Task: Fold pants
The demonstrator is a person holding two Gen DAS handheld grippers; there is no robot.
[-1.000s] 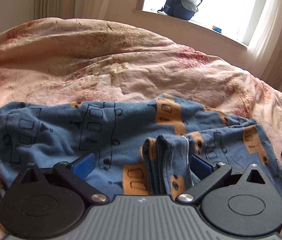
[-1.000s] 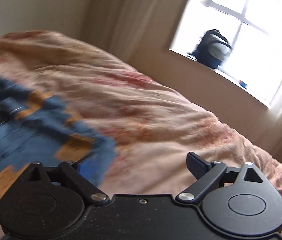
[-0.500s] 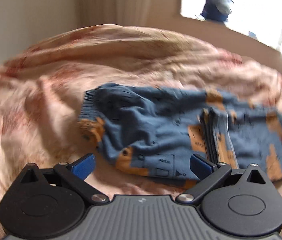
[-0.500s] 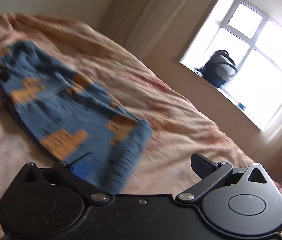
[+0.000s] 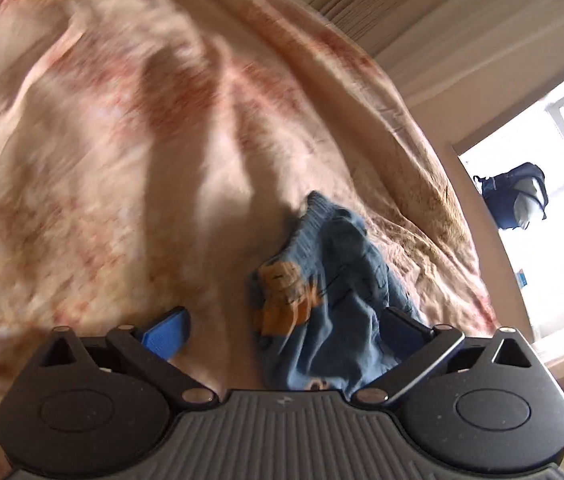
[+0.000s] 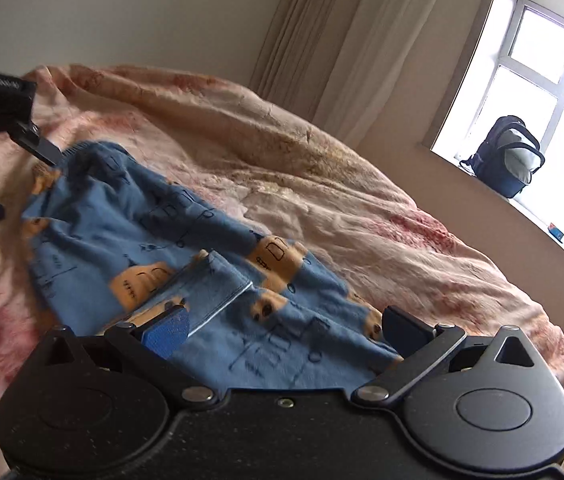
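Blue pants (image 6: 130, 232) with orange patches and dark line drawings lie spread on the pink bedspread (image 6: 322, 184), with a folded ridge (image 6: 210, 280) across their middle. My right gripper (image 6: 286, 330) is open just above the near leg end, nothing between its fingers. In the left wrist view the pants (image 5: 334, 292) look bunched, waistband end farthest from the camera. My left gripper (image 5: 286, 328) is open, its right finger (image 5: 406, 328) over the cloth and its left blue pad (image 5: 166, 330) over bare bedspread. The right wrist view shows the left gripper (image 6: 14, 176) at the waistband end, holding nothing.
A dark backpack (image 6: 510, 160) stands on the windowsill under a bright window (image 6: 542, 72). Beige curtains (image 6: 346, 40) hang beside it against a plain wall. The rumpled bedspread (image 5: 122, 140) stretches wide to the left of the pants.
Both cameras swung. The left gripper moved off the pants' middle to the waistband end. The right gripper came in over the leg end. Both stayed open.
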